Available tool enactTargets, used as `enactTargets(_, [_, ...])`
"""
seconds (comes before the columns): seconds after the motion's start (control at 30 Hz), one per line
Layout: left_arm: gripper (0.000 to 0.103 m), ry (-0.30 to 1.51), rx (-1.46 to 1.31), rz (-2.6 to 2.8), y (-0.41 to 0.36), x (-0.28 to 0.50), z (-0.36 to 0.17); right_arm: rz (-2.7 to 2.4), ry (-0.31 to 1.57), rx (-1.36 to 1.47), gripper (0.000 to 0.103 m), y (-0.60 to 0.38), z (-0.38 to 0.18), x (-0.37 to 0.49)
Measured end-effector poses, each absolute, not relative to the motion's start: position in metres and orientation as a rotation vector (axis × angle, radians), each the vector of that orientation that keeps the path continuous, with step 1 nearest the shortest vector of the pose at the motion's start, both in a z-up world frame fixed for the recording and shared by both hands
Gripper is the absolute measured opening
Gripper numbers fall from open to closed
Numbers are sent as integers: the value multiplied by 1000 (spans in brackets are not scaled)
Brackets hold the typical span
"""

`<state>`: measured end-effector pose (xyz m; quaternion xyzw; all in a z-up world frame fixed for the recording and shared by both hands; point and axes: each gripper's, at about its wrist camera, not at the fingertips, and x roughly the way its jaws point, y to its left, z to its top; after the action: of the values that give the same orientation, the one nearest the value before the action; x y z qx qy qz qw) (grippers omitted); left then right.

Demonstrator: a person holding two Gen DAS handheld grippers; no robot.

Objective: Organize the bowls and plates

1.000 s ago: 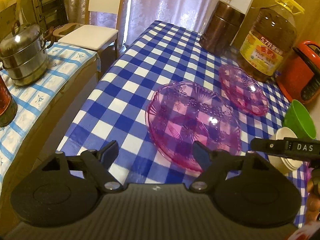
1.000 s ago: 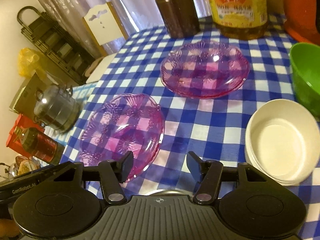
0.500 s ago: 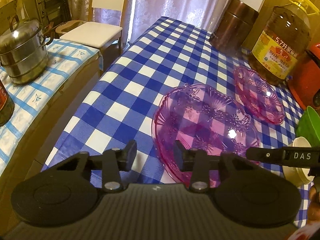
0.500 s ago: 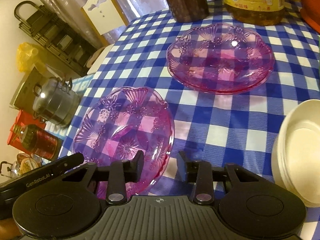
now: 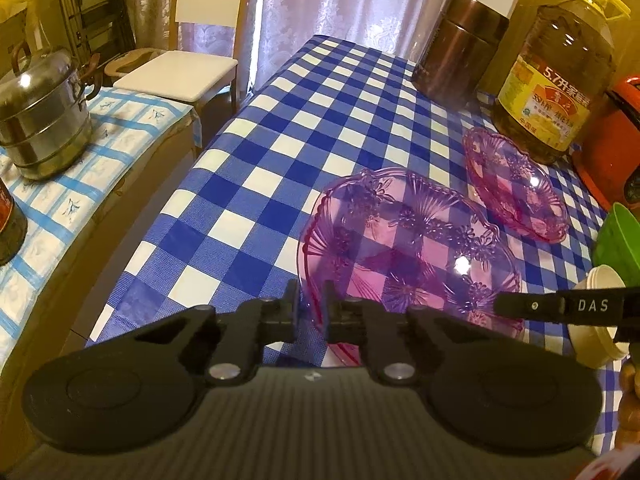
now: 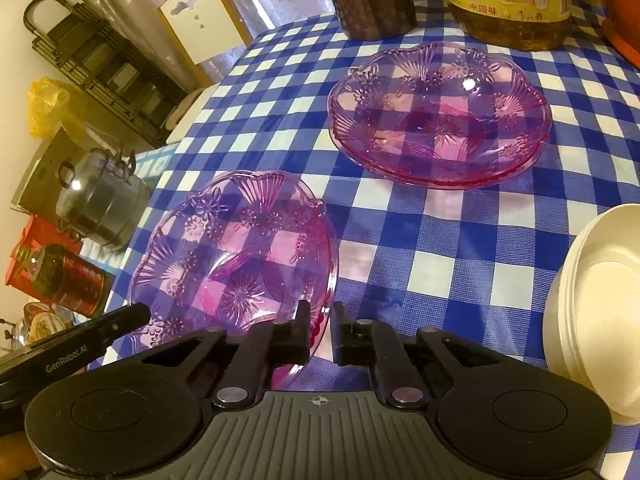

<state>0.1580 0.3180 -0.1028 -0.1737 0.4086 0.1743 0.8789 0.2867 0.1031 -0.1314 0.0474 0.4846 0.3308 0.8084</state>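
Pink plate [image 5: 408,248] — rim between closing left gripper [image 5: 311,300] | right gripper [image 6: 322,320] likewise

L gripper [image 5: 310,300] closing on pink plate [image 5: 408,240] rim.

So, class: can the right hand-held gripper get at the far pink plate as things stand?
Probably not yet: the right hand-held gripper is closing on the rim of the near pink plate. The checked cloth toward the far pink plate lies bare.

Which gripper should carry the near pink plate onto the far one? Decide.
Right, probably: left gripper and right gripper are both closing on the near pink plate rim, but right's side faces the far plate.
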Motion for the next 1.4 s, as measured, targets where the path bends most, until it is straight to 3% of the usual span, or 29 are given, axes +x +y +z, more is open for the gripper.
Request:
enactTargets(0.53, [9,794,-329,292,271,125,-38,696,956,184,9,44,-75,243])
enactTargets(0.97, [10,743,-236,129,166,107,16,571,876,262,9,-64,-32,191])
enactTargets(1.4, [10,782,-210,-49,49,113,14,403,826,367,9,-202,-22,159])
